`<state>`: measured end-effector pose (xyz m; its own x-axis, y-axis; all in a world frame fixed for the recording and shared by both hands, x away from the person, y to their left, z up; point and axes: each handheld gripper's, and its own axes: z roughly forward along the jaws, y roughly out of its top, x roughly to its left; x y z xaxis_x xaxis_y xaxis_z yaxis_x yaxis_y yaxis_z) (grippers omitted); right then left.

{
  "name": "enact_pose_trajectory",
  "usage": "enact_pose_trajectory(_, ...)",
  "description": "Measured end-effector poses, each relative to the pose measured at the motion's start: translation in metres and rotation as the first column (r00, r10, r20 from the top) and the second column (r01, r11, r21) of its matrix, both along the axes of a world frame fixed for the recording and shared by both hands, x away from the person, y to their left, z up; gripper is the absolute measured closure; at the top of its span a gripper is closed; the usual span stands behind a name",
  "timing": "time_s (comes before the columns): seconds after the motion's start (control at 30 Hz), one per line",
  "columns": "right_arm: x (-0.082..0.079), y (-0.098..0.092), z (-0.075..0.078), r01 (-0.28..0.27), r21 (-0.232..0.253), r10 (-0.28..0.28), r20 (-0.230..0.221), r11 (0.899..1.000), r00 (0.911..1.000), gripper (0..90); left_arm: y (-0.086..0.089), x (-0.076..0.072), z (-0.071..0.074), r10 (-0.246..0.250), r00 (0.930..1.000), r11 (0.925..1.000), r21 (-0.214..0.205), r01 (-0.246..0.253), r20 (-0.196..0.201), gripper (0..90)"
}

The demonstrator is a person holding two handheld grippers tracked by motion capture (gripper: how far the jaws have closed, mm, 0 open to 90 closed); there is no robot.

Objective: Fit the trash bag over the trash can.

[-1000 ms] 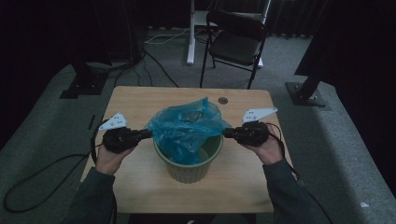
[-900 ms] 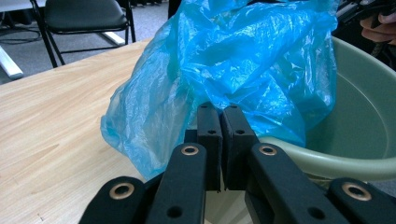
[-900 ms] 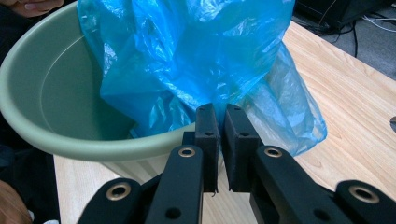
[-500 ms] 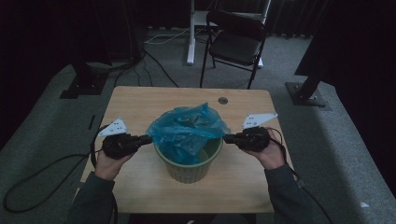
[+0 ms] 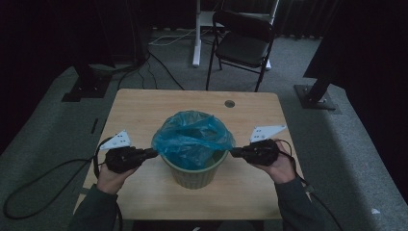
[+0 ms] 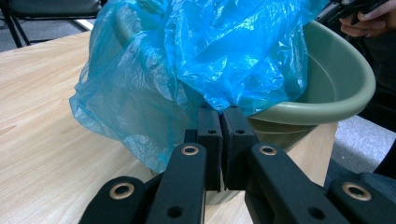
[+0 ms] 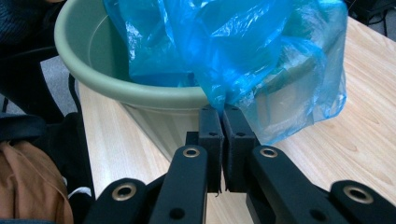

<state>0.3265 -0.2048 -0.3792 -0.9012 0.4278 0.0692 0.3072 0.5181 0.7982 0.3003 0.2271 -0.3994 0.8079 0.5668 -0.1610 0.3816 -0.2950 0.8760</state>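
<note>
A thin blue plastic bag [image 5: 192,134] sits in a pale green round bin [image 5: 195,175] near the front middle of the wooden table [image 5: 139,108]. My left gripper [image 5: 153,153] is at the bin's left side, shut on the bag's edge. In the left gripper view the pads pinch blue film [image 6: 210,56] just outside the green rim [image 6: 336,88]. My right gripper [image 5: 234,152] is at the bin's right side, likewise shut on the bag. In the right gripper view the bag [image 7: 233,46] hangs over the rim [image 7: 116,84] from the closed right gripper [image 7: 222,114].
A round cable hole [image 5: 229,103] lies in the table's far part. A black folding chair [image 5: 240,45] stands behind the table. Cables trail over the grey floor on the left [image 5: 43,178], and dark stand bases [image 5: 315,94] sit at both sides.
Both grippers have sunk and moved slightly apart, drawing the bag's mouth wider and lower. The bag now sits flatter over the bin's rim.
</note>
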Motion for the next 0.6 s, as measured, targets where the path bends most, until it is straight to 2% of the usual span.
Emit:
enact_pose_trajectory(0.2, 0.001, 0.001, 0.000, 0.008, -0.002, -0.008, 0.002, 1.000, 1.0000, 87.6, 0.000, 0.002, -0.001, 0.001, 1.0000, 1.0000, -0.002, -0.001, -0.001, 87.1)
enact_pose_trajectory(0.47, 0.012, 0.003, 0.000, 0.039, 0.017, -0.039, 0.002, 0.999, 0.9992, 87.6, -0.002, 0.018, 0.000, 0.020, 0.9998, 0.9998, 0.009, -0.020, -0.002, 86.8)
enact_pose_trajectory(0.6, 0.016, 0.002, 0.001, 0.049, 0.045, -0.049, -0.005, 0.998, 0.9988, 87.6, -0.005, 0.027, 0.001, 0.031, 0.9995, 0.9994, 0.017, -0.031, -0.002, 86.2)
